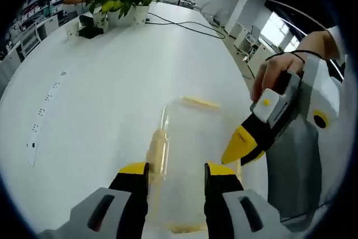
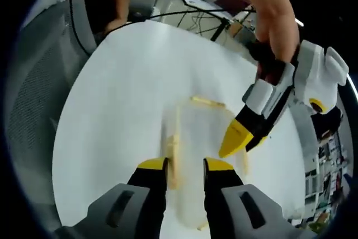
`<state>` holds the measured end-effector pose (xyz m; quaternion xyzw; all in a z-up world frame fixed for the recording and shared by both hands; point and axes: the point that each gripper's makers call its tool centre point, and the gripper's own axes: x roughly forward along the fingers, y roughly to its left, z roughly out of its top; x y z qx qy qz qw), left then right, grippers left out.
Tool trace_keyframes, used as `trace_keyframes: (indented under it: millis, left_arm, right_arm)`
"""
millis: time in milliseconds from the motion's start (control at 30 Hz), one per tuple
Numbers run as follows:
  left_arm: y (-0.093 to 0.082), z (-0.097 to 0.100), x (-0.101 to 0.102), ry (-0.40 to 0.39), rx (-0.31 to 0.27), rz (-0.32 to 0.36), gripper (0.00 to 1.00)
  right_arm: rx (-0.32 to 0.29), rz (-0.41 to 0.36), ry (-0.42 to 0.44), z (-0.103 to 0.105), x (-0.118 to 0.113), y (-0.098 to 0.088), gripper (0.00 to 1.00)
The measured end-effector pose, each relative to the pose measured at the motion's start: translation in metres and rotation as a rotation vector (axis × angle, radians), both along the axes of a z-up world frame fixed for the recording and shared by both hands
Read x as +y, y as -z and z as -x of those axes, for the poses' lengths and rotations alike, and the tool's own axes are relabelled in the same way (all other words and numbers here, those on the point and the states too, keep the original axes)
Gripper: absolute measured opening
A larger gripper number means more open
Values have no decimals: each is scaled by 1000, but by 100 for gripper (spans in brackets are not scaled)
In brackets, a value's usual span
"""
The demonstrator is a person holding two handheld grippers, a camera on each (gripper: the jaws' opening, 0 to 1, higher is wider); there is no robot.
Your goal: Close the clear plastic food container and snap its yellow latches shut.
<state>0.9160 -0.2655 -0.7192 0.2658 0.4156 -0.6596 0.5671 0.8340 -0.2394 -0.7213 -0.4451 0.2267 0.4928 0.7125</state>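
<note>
Both views are bright and evenly lit. In the left gripper view, daylight enters through windows [image 1: 274,29] far ahead and to the right of the gripper. The white table [image 1: 112,99] reflects this light strongly and is close to overexposed ahead of the jaws. This washes out the clear container [image 1: 187,155], so that its walls are faint and only its yellow latches read clearly. Shadows are soft and weak, limited to a slight grey under the container. Fisheye distortion bends the table edge and stretches objects near the border. Detail softens toward the border. In the right gripper view the table [image 2: 123,99] shows similar glare, and the container [image 2: 196,138] is nearly invisible.
</note>
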Motion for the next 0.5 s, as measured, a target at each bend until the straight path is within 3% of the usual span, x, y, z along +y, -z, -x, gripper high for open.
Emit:
trace_keyframes:
  millis: [500]
  left_arm:
    - [4,4,0,59,40,-108,33]
  right_arm:
    - [-61,38,-24,-1,2,3,22]
